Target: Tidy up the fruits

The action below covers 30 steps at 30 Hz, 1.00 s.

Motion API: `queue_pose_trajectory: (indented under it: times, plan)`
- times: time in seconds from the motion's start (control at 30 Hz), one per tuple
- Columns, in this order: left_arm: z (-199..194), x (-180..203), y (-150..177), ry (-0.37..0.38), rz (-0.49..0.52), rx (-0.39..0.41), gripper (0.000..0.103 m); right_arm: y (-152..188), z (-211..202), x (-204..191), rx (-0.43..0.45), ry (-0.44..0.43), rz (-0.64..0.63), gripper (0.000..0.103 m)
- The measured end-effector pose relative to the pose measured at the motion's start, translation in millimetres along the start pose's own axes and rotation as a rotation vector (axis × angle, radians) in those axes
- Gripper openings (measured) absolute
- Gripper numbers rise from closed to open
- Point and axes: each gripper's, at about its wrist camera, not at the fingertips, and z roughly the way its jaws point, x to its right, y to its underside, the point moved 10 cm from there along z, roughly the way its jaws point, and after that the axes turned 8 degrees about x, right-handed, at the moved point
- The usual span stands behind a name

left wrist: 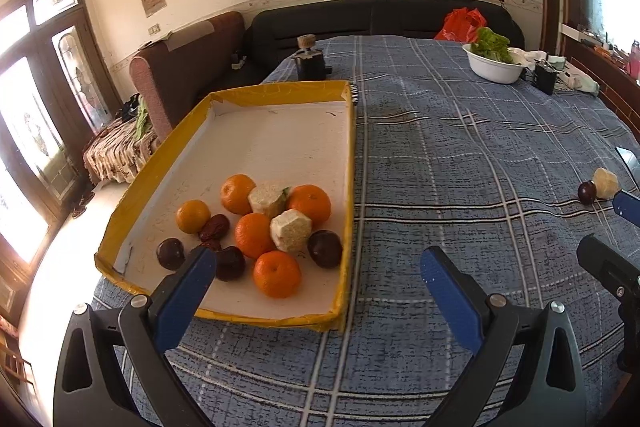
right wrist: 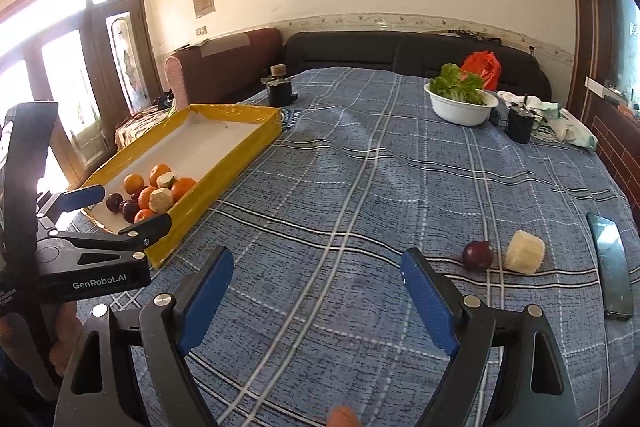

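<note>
A yellow-rimmed tray [left wrist: 352, 155] [right wrist: 248, 147] lies on the plaid tablecloth and holds several oranges [left wrist: 277, 273], dark plums [left wrist: 325, 248], red dates [left wrist: 214, 227] and pale peeled chunks [left wrist: 291, 230]. My left gripper [left wrist: 318, 267] hovers open over the tray's near right corner, nothing between its blue fingers. My right gripper [right wrist: 317, 269] is open above bare cloth, also empty. To its right on the cloth lie a loose dark plum [right wrist: 478, 255] [left wrist: 587, 191] and a pale chunk [right wrist: 525, 257] [left wrist: 605, 181], touching each other. The left gripper's side [right wrist: 80, 199] shows in the right wrist view.
A phone [right wrist: 612, 267] lies near the table's right edge. At the far end stand a white bowl of lettuce [right wrist: 460, 111], two small black devices [right wrist: 520, 125] [right wrist: 280, 89] and a red bag [right wrist: 482, 67]. Sofas line the far side.
</note>
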Motion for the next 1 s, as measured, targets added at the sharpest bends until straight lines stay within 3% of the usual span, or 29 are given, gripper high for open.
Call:
queue_pose_trajectory:
  times: [0.47,0.83,1.0]
  plan:
    - [0,91,-8,0.177,0.111,-0.03,0.102,28,-13,85,-0.063,0.184,0.11,0.091]
    - [7,128,-5,0.232,0.179,-0.075,0.102,38,-13,106,-0.096,0.222,0.145,0.091]
    - [11,133,-3,0.223,0.202,-0.079,0.102,41,-10,107,-0.115,0.228,0.145,0.091]
